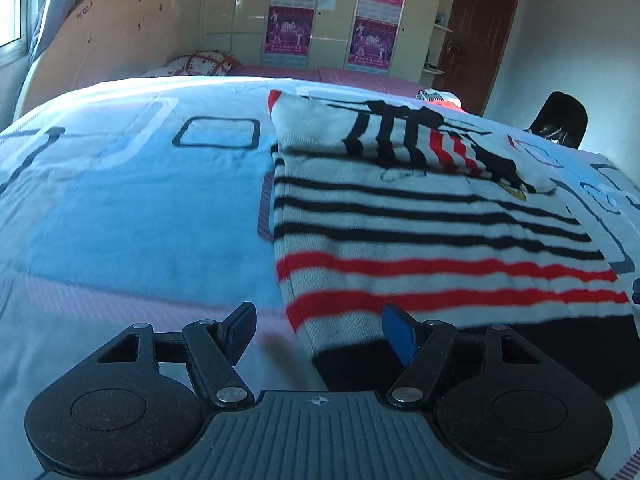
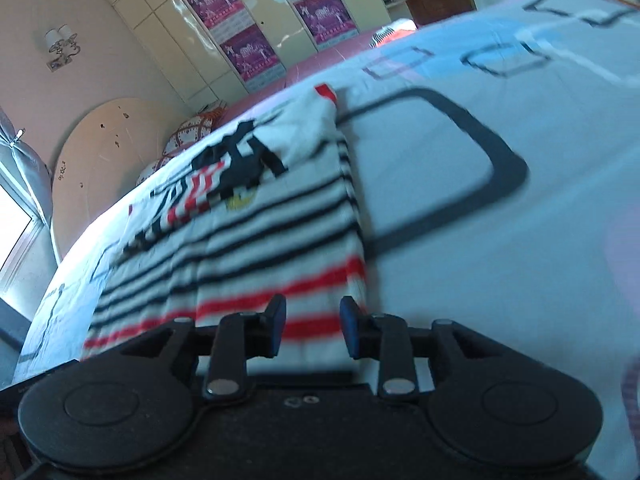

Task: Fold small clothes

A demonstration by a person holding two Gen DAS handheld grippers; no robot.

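**Ana:** Nearest the lens, the left gripper has its fingers well apart with nothing between them; one pad hangs over bare quilt, the other over the sweater's near left corner. I cannot tell whether that pad touches the cloth.

**Ben:** And the right gripper?

**Ana:** Its jaws are apart too, though by a narrower gap, and nothing is pinched. It sits over the near hem close to the garment's right edge.

**Ben:** So the striped sweater lies free?

**Ana:** It does, as far as I can see. It lies flat on the bed, its black hem band next to the grippers, then red stripes, then thin black ones running toward the far edge of the bed. The sleeves look folded in across the chest at the far end, so I judge the side folds done and the lengthwise fold still to make.

**Ben:** How will it handle?

**Ana:** It looks like a ribbed knit: soft, light, limp, and thicker where layers overlap. It will probably sag between two holds and may drag on the quilt, which itself looks soft. Nothing fragile, not slippery.

**Ben:** Where would you grip?

**Ana:** At the two near corners of the black hem, one gripper each, biting through all layers so that the folded sides do not slide open.

**Ben:** Beyond that?

**Ana:** Past the bed's far edge stands a wardrobe with posters. The frames are a little blurred.
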